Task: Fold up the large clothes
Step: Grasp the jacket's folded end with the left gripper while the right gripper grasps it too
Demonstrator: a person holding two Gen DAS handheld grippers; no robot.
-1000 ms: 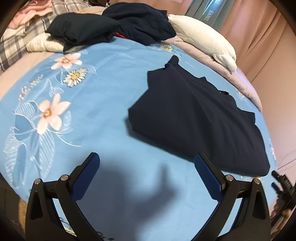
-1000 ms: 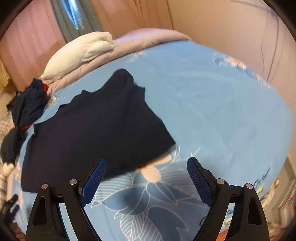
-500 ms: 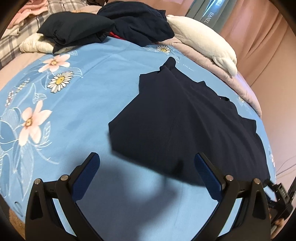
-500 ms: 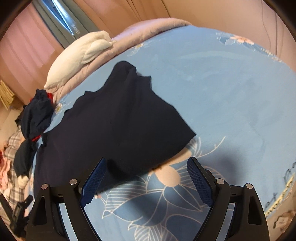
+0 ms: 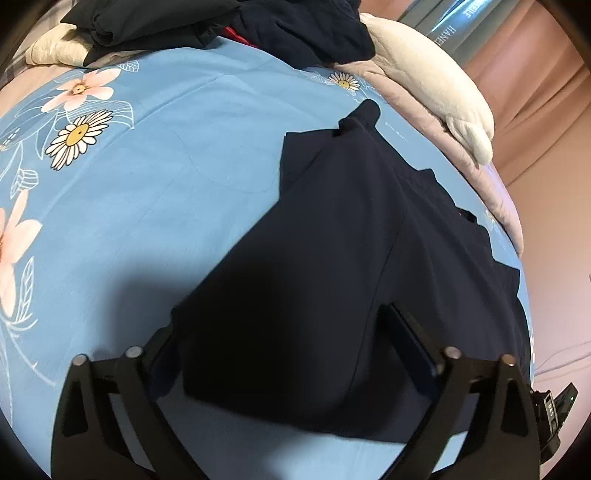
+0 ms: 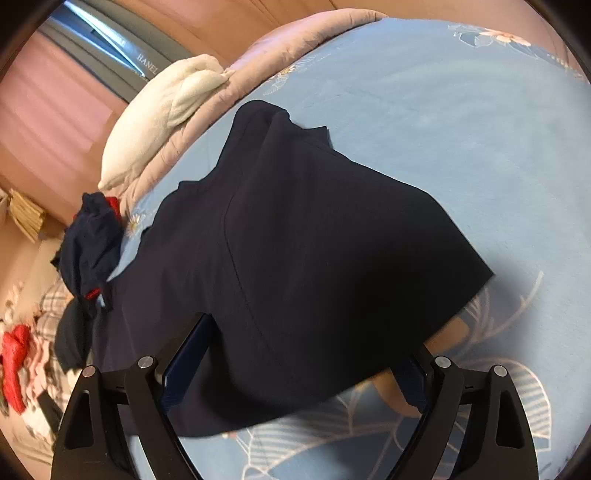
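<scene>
A navy garment (image 5: 332,266) lies flat on the blue floral bedsheet (image 5: 166,177). The left gripper (image 5: 288,343) is spread wide at the garment's near left corner. The right gripper (image 6: 295,362) is likewise wide open over its near right corner; whether any pad touches cloth is unclear. Beyond the garment, past a white pillow (image 6: 166,110), a window frame (image 6: 122,48) reads "HANEL".

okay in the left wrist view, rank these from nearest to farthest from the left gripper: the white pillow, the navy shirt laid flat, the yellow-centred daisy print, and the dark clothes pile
1. Navy shirt: its near edge lies between the left gripper fingers.
2. Daisy print: left side of the sheet, midway up.
3. White pillow: far right, at the bed's edge.
4. Dark clothes pile: top of view, about as far as the pillow; too close to call.
</scene>
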